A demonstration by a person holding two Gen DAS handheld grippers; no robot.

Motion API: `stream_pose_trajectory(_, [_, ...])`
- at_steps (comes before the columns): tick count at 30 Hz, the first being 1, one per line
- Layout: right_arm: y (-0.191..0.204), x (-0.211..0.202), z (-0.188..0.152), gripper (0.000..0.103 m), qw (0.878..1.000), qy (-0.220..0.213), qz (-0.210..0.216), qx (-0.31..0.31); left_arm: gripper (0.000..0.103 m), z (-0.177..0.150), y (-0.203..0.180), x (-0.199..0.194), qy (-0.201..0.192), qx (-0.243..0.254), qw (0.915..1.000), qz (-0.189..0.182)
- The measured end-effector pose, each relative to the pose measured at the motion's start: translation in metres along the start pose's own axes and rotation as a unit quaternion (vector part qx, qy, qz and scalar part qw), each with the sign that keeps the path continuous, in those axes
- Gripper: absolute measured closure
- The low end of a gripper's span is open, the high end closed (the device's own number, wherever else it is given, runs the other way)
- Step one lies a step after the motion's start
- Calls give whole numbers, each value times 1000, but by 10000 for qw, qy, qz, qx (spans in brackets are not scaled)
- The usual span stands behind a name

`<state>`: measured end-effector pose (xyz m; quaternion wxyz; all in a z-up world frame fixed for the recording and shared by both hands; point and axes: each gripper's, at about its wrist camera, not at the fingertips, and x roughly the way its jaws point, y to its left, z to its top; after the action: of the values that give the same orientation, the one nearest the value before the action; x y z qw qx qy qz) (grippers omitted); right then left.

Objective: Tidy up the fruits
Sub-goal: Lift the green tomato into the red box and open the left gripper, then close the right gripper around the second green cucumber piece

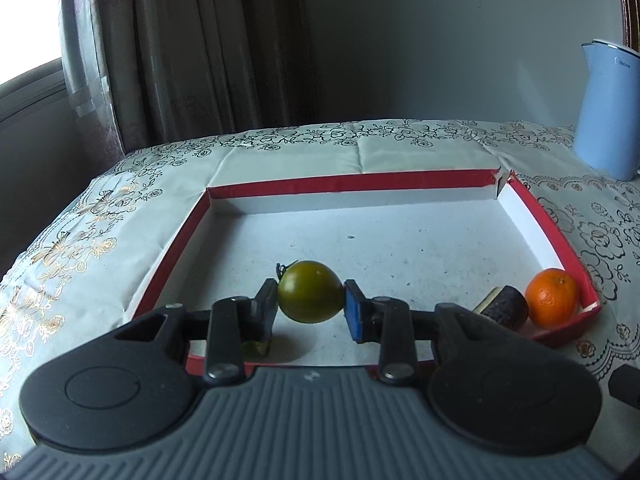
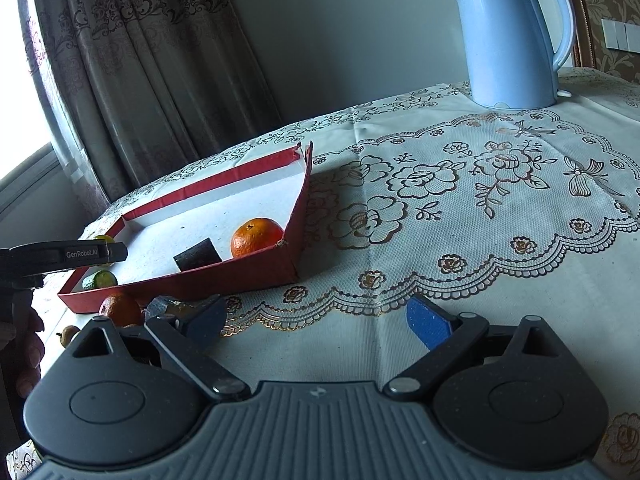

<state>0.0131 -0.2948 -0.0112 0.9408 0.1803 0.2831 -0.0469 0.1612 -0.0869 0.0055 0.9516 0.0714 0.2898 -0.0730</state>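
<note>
Jaws of the left gripper (image 1: 311, 307) pinched a green tomato (image 1: 310, 297) just above the red tray (image 1: 172, 256) floor w/ an orange (image 1: 552, 297) in its near-right corner, while the right gripper (image 2: 316, 322) gaped wide beside the tray.

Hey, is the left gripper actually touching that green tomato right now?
Touching. In the left wrist view, both pads of the left gripper press against opposite sides of the green tomato, with no gap showing.
</note>
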Motion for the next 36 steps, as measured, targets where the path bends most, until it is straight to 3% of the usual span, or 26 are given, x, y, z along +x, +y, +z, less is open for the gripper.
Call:
stream_pose_trajectory(2, [0,0,0,5,10000,0,8,8,67,-1,0,3,37,-73,10000,-1])
stream_pose_trajectory(3, [0,0,0,5,10000,-2,19,23,54,-2,0,4,12,-106,9999,75])
stream_pose_trajectory(6, [-1,0,0,4,10000,-12,52,65,32,-3,-3,0,-139,-78,9997,189])
stream_pose_trajectory(11, [-2,0,0,3,9999,-22,96,113,22,-3,1,-15,-285,-1,9991,324])
stream_pose_trajectory(15, [-5,-1,0,3,9997,-44,146,173,1,-11,17,-40,-491,-12,9977,457])
stream_pose_trajectory(21, [-3,-8,-1,3,9989,-290,347,116,0,-43,66,-78,-611,-391,9952,658])
stream_pose_trajectory(28, [22,-13,-8,3,9941,-289,912,-505,0,-87,116,-79,-369,-814,9897,1119])
stream_pose_trajectory(33, [68,-16,-25,3,9813,-122,1001,-1639,0,-96,135,-78,-256,-1278,9870,939])
stream_pose_trajectory(36, [83,-17,-30,4,9755,-100,1018,-1948,0,-96,138,-79,-248,-1321,9875,826])
